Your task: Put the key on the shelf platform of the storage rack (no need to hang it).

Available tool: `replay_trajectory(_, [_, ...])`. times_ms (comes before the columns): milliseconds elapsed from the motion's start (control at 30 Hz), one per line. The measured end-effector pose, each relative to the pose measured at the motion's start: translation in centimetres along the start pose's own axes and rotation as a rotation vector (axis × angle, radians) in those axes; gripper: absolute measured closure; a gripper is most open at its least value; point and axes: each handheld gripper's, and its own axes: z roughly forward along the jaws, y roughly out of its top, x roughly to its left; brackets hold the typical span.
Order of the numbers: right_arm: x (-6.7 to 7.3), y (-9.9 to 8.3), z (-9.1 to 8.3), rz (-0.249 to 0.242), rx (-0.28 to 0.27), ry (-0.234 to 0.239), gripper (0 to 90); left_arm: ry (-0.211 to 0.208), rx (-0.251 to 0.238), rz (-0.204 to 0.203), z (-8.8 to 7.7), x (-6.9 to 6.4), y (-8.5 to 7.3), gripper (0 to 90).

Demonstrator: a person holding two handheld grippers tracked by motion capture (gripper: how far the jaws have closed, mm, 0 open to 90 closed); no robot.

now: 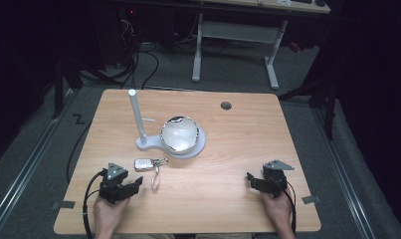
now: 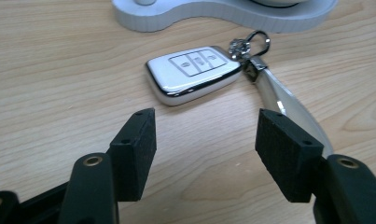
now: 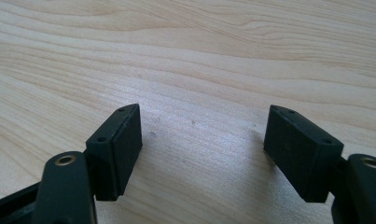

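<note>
A white car key fob [image 1: 143,164] [image 2: 191,72] with a silver ring and a pale strap [image 1: 155,178] [image 2: 288,109] lies on the wooden table [image 1: 228,144], just in front of a white stand. My left gripper [image 1: 136,184] [image 2: 205,140] rests near the table's front left, open, with its jaws pointing at the fob a short way off. My right gripper [image 1: 250,179] [image 3: 203,144] sits at the front right, open, over bare wood [image 3: 195,70], and its jaws hold nothing.
The white stand [image 1: 153,144] [image 2: 213,16] carries an upright post [image 1: 137,117] and a shiny round bowl-like dish [image 1: 179,133] at mid-table. A dark round hole [image 1: 226,105] marks the far side. Cables trail from both grippers. A second desk's legs [image 1: 272,64] stand beyond the table.
</note>
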Motion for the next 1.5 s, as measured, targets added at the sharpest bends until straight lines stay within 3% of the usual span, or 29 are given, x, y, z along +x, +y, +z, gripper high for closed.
replay_trajectory(367, [0.0,0.0,0.0,0.0,0.0,0.001,27.8,-0.04,0.037,0.017,-0.3,-2.3,-1.6,38.6])
replay_trajectory(433, [0.0,0.0,0.0,0.001,0.001,0.002,27.8,-0.029,0.044,0.003,-0.2,-2.7,-1.9,38.7])
replay_trajectory(533, [0.0,0.0,0.0,0.0,0.001,0.002,27.8,-0.029,0.054,0.023,0.2,-2.9,-2.3,38.7])
replay_trajectory(733, [0.0,0.0,0.0,0.0,0.0,0.003,27.7,-0.025,0.068,0.023,0.6,-3.3,-2.7,38.7])
replay_trajectory(867, [0.0,0.0,0.0,0.0,0.0,0.003,27.7,-0.013,0.076,0.031,1.0,-3.8,-3.2,38.7])
replay_trajectory(1033, [0.0,0.0,0.0,-0.003,0.0,0.004,27.7,0.015,0.069,0.081,2.0,-4.0,-4.2,41.7])
replay_trajectory(1133, [0.0,0.0,0.0,-0.003,0.001,0.005,27.7,0.034,0.066,0.069,2.5,-4.3,-4.5,43.2])
replay_trajectory(1333, [0.0,0.0,0.0,-0.003,0.001,0.006,27.6,0.043,0.07,0.086,3.4,-4.2,-4.9,49.3])
replay_trajectory(1367, [0.0,0.0,0.0,-0.003,0.001,0.006,27.6,0.044,0.065,0.109,3.6,-4.0,-4.9,51.2])
replay_trajectory(1500, [0.0,0.0,0.0,-0.003,0.001,0.006,27.6,0.066,0.064,0.106,4.0,-3.9,-5.0,55.6])
